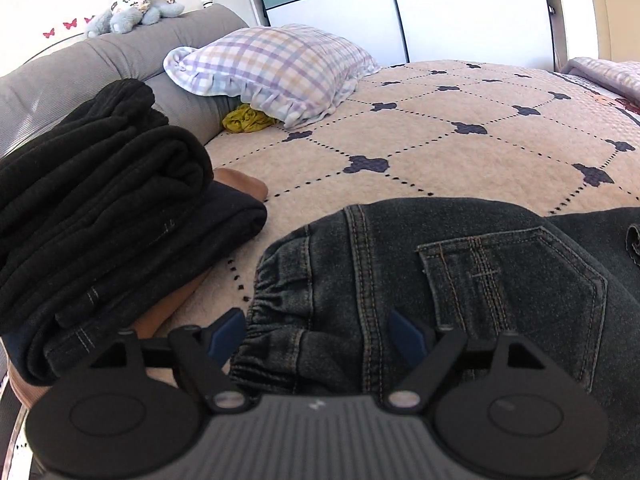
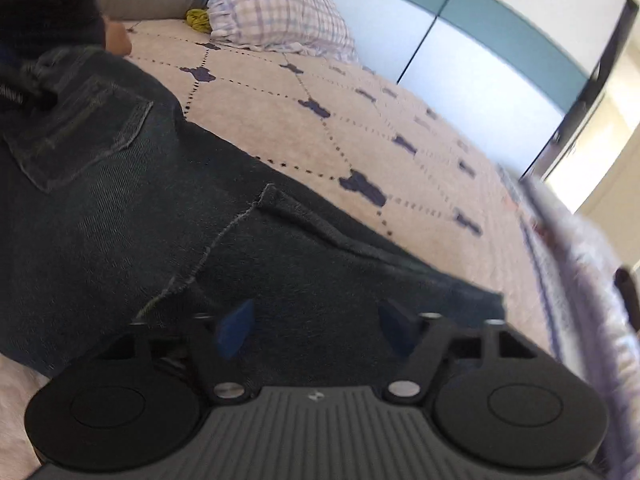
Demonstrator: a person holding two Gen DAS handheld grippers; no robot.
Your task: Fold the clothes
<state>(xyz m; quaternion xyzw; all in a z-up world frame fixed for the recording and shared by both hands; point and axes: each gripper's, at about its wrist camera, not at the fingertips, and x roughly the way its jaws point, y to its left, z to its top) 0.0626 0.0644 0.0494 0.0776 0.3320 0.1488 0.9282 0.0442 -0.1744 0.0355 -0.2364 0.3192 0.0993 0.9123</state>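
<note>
The bed (image 1: pixel 460 136) has a beige quilted cover with dark clover marks, and a sliding wardrobe (image 1: pixel 400 12) stands behind it. Dark jeans (image 1: pixel 460 280) lie at 6 o'clock, a stack of folded dark clothes (image 1: pixel 100 208) at 9 o'clock, a checked pillow (image 1: pixel 276 68) at 12. The left hand-held gripper (image 1: pixel 318 336) and right hand-held gripper (image 2: pixel 316 326) are both open above the jeans, gripping nothing.

Both wrist views look down close over the jeans (image 1: pixel 460 300) toward the pillow (image 1: pixel 276 68).

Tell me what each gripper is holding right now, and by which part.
Nothing is held. The left gripper stands open over the waistband of the jeans, and the right gripper stands open above a jeans leg.
</note>
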